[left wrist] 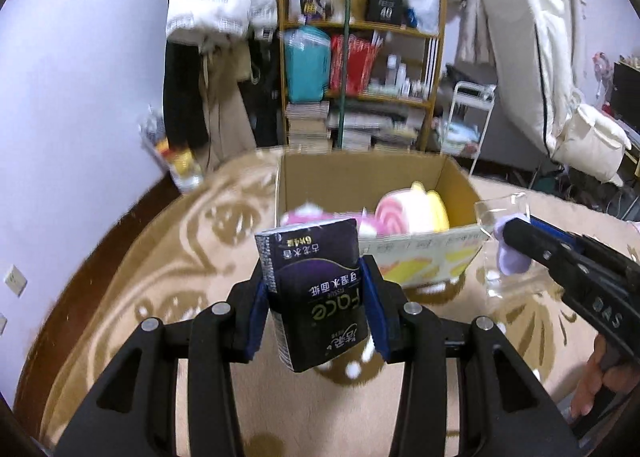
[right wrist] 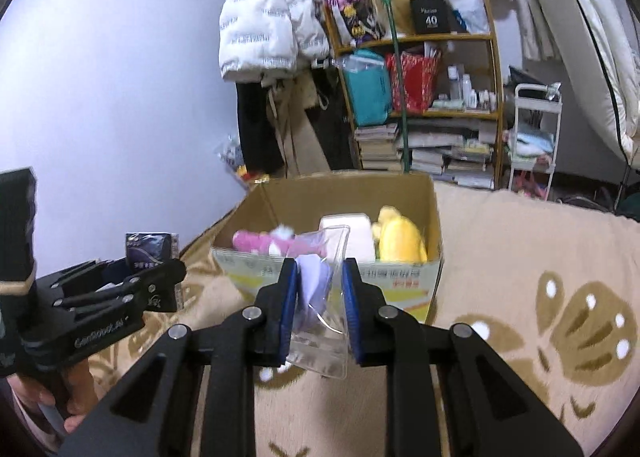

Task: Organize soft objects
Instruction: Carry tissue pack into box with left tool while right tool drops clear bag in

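Observation:
My left gripper (left wrist: 316, 297) is shut on a dark purple tissue pack (left wrist: 316, 289) and holds it above the carpet, just in front of the open cardboard box (left wrist: 420, 253). My right gripper (right wrist: 320, 297) is shut on a clear plastic bag with a lilac soft item (right wrist: 316, 289), also in front of the box (right wrist: 400, 285). The box holds a pink plush (right wrist: 256, 241), a yellow plush (right wrist: 400, 237) and a white soft pack (right wrist: 348, 233). The right gripper shows in the left wrist view (left wrist: 520, 241); the left gripper shows in the right wrist view (right wrist: 160, 277).
A beige patterned carpet (right wrist: 520, 277) lies under everything. A wooden shelf (right wrist: 420, 97) with books and bags stands behind the box, with hanging coats (right wrist: 264, 33) to its left, a white cart (right wrist: 536, 137) and a leaning mattress to its right. A bare wall (left wrist: 60, 97) is on the left.

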